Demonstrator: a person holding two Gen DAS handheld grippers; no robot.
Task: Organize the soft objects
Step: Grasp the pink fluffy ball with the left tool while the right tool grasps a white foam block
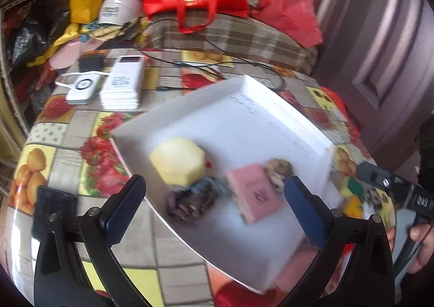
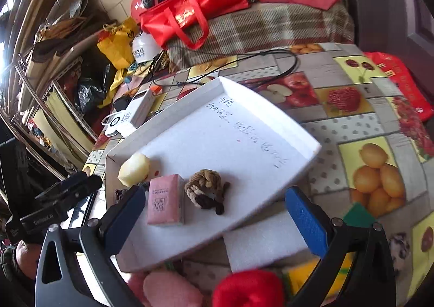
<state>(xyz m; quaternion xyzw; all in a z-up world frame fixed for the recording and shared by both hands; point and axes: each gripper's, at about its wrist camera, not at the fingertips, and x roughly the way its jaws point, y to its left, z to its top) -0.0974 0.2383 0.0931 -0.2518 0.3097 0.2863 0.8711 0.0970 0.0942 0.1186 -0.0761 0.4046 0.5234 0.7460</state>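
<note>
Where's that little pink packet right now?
The pink packet lies flat inside the white tray, near its front end, between the pale yellow puff and the brown knotted rope toy.

Each tool (image 1: 214, 208) has black arms with silver screws and textured blue fingers (image 2: 306, 221); bare-skinned hand (image 1: 419, 244).
</note>
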